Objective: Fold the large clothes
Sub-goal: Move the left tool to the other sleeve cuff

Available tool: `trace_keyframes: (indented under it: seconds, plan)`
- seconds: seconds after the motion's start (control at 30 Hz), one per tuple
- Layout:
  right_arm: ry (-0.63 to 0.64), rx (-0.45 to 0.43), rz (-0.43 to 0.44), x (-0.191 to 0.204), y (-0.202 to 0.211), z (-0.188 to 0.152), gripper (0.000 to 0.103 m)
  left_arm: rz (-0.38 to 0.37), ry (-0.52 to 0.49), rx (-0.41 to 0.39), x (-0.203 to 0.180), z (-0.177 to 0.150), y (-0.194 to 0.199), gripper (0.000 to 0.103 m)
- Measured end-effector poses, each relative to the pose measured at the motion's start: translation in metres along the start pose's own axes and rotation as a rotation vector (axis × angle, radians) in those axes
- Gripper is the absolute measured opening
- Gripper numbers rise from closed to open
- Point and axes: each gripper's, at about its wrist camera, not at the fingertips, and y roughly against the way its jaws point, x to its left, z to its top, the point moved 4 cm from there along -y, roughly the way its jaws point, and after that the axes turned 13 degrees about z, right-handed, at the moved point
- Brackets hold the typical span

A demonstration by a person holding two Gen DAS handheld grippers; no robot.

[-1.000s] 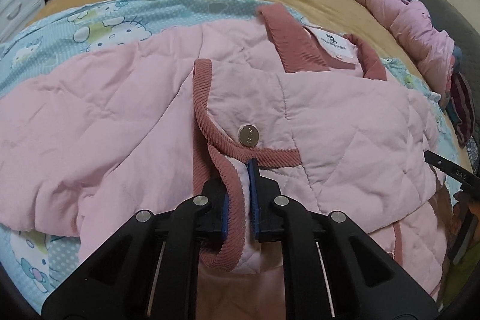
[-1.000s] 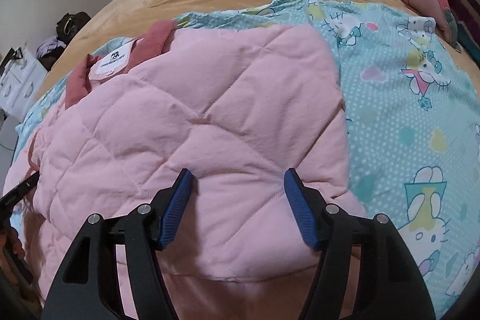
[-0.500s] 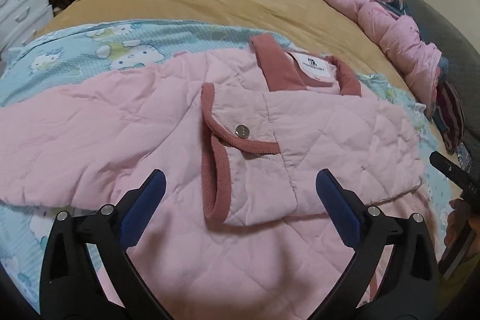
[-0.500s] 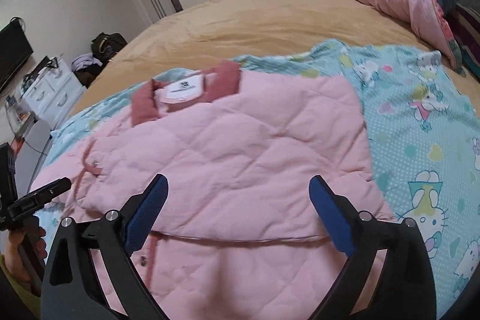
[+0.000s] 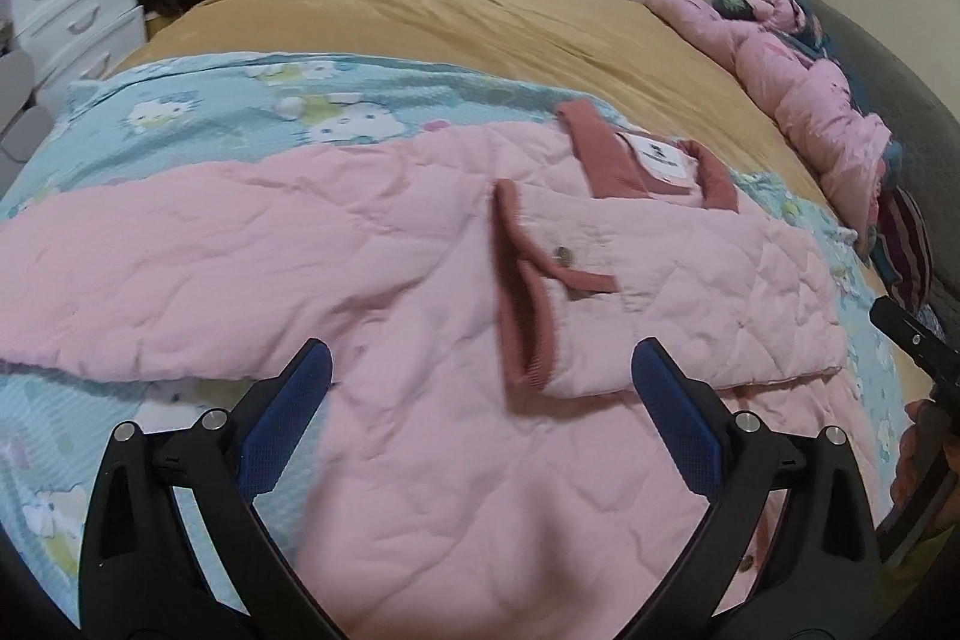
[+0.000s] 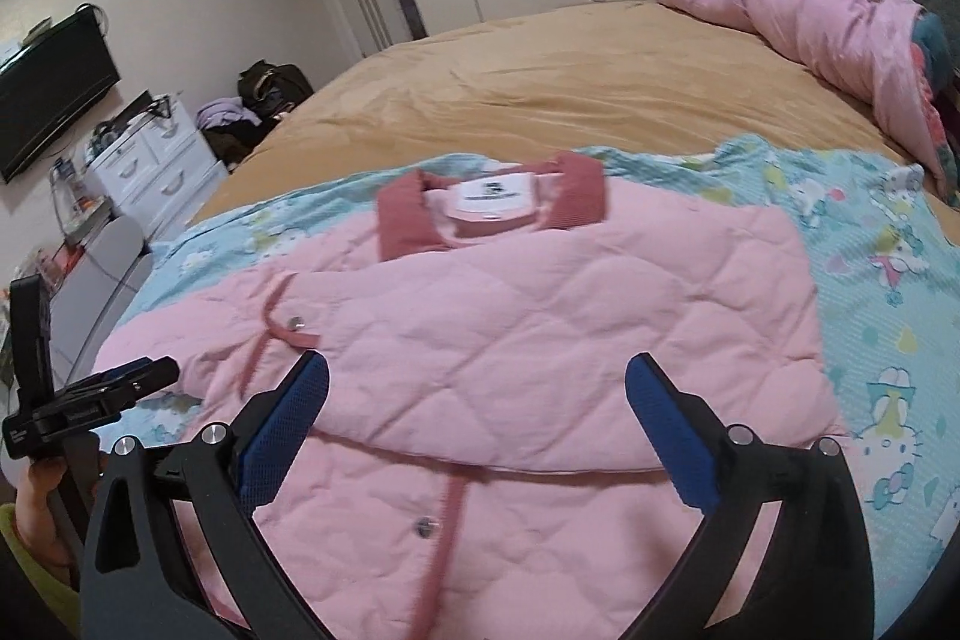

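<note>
- The pink jacket (image 5: 384,280) lies flat on the blue sheet (image 5: 198,100), which covers the near part of the tan bed (image 5: 456,10).
- One sleeve (image 5: 690,304) is folded across the chest of the jacket; its dark pink cuff (image 5: 522,316) points to the near side.
- The collar (image 6: 486,208) with a white label is at the far side.
- The left gripper (image 5: 480,400) is above the jacket, its jaws are wide apart and nothing is between them.
- The right gripper (image 6: 477,406) has just been opening its jaws; they are released, with no cloth in them.
- A pink quilt (image 6: 840,16) lies at the far right of the bed.
</note>
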Motion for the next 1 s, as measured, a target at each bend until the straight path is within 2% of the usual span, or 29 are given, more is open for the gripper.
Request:
trace_keyframes:
  seconds: [0.37,0.6,1.0]
  plan:
    - [0.088,0.029,0.091,0.080,-0.034,0.002,0.099,0.054,0.109,-0.003,0.076,-0.008,0.010,0.094]
    - [0.156,0.084,0.150,0.131,-0.065,-0.004,0.099,0.080,0.180,0.004,0.120,-0.015,0.010,0.094]
    - [0.230,0.178,0.216,0.191,-0.114,-0.022,0.099,0.130,0.342,0.037,0.202,-0.029,-0.005,0.094]
